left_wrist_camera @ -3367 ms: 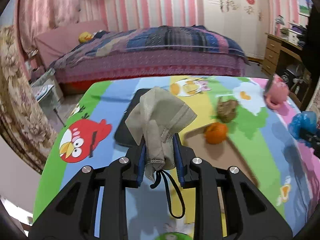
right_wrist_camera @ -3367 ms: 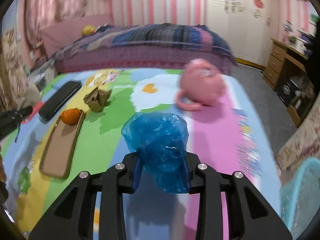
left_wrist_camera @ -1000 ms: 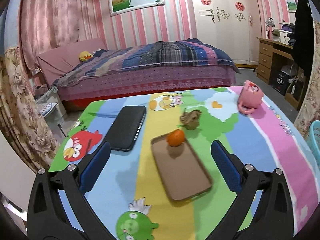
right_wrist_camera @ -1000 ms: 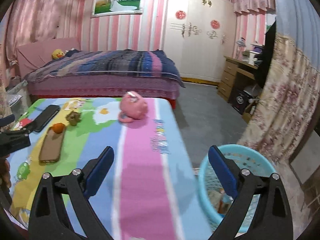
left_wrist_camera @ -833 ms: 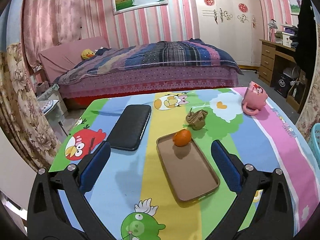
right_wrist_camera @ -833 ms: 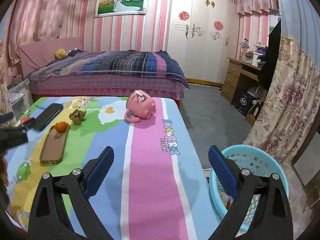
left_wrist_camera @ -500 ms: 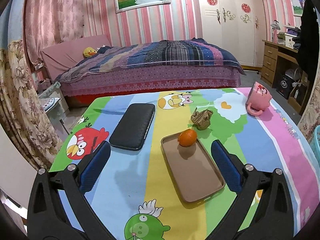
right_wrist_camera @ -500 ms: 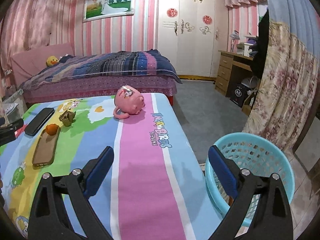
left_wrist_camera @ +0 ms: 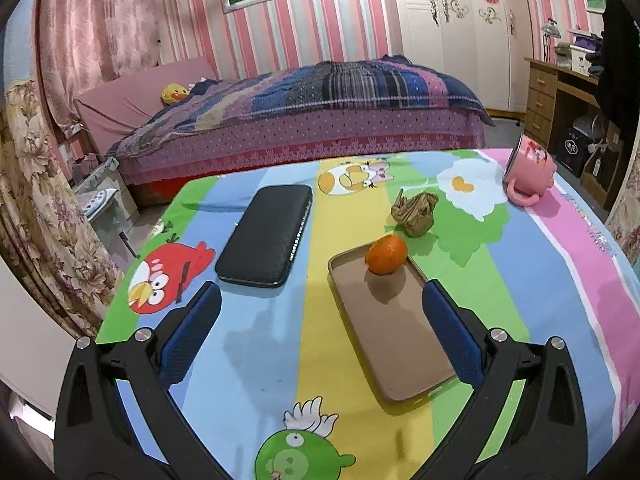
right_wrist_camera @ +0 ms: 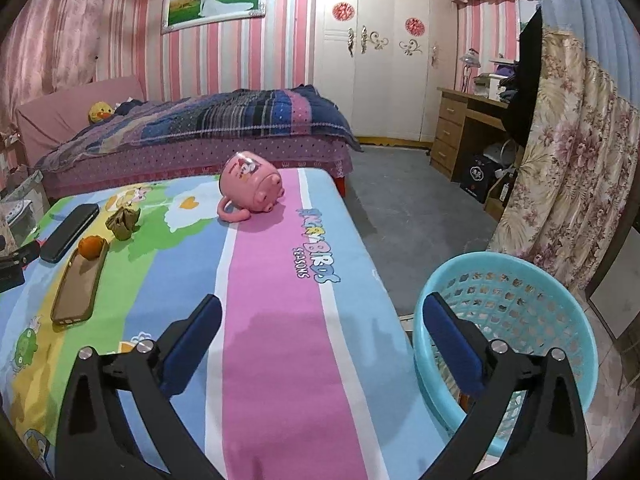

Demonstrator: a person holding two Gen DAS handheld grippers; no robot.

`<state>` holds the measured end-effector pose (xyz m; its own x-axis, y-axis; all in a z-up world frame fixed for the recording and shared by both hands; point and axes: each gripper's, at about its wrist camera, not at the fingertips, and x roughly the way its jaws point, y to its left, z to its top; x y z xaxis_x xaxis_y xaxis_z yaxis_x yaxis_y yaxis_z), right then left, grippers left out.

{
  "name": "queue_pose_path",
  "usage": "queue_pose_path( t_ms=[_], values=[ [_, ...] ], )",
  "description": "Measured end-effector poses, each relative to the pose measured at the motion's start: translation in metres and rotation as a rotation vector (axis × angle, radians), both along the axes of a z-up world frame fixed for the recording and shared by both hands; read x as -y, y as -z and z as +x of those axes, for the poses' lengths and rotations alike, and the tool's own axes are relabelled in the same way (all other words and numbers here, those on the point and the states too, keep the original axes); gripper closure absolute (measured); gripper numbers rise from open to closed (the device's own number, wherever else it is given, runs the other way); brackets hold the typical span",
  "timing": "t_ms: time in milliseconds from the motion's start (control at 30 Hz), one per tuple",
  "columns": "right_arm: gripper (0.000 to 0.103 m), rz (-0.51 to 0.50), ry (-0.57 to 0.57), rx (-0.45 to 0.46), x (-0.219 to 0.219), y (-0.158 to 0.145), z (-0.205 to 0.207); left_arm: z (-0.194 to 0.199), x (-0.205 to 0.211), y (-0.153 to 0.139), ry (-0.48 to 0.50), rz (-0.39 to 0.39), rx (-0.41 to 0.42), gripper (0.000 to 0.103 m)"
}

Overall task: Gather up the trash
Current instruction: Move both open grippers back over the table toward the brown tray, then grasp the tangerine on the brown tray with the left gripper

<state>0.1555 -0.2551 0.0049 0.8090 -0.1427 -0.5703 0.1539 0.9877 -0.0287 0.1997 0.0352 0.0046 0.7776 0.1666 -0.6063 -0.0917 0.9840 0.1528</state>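
Both grippers spread & empty: bring left gripper (left_wrist_camera: 320, 320) over crumpled wrapper (left_wrist_camera: 415, 214), pinch mid-bulk, avoid orange (left_wrist_camera: 386, 255).

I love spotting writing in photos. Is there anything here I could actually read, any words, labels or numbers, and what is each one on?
"ANGRY BIRDS" over "SEASONS": on the pink stripe of the tablecloth, logo at, lying sideways; the first letters are hard to make out.
Logo on the black box by the desk: too small to read.
Red round stickers on the wardrobe: unreadable.
Picture on the pink mug: no readable text.
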Motion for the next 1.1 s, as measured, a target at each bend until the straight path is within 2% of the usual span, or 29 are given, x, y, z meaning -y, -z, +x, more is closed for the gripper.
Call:
queue_pose_path(
  t_ms=[200,300,367,500,567,633,733,867,933,967,1033,1100],
  values=[
    [0.005,0.027,-0.002,-0.025,0.004,0.003,0.025,0.031,0.007,0.008,0.028,-0.040,-0.040,0.006],
    [0.004,0.066,-0.027,-0.019,0.005,0.000,0.040,0.043,0.009,0.015,0.057,-0.079,-0.075,0.017],
    [0.004,0.037,-0.035,-0.025,-0.001,0.000,0.049,0.054,0.007,0.021,0.057,-0.109,-0.109,0.032],
    [0.004,-0.017,-0.034,-0.036,-0.014,0.001,0.057,0.077,0.000,0.033,0.019,-0.181,-0.155,0.037],
    [0.004,-0.008,-0.054,-0.043,-0.017,0.003,0.059,0.084,0.000,0.038,0.027,-0.206,-0.171,0.049],
    [0.004,-0.025,-0.071,-0.052,-0.022,0.005,0.061,0.086,0.001,0.040,0.046,-0.229,-0.176,0.055],
    [0.004,-0.033,-0.091,-0.061,-0.031,0.008,0.067,0.085,0.008,0.040,0.095,-0.235,-0.184,0.072],
    [0.005,-0.030,-0.131,-0.082,-0.049,0.012,0.071,0.082,0.010,0.041,0.106,-0.224,-0.197,0.072],
    [0.004,-0.027,-0.140,-0.085,-0.054,0.014,0.070,0.083,0.007,0.045,0.102,-0.235,-0.203,0.065],
    [0.004,-0.023,-0.144,-0.086,-0.056,0.015,0.070,0.084,0.006,0.048,0.098,-0.242,-0.208,0.065],
    [0.004,-0.013,-0.142,-0.085,-0.058,0.015,0.068,0.087,0.005,0.053,0.095,-0.252,-0.218,0.065],
    [0.004,-0.007,-0.140,-0.086,-0.059,0.016,0.067,0.088,0.004,0.054,0.103,-0.262,-0.216,0.071]
  ],
)
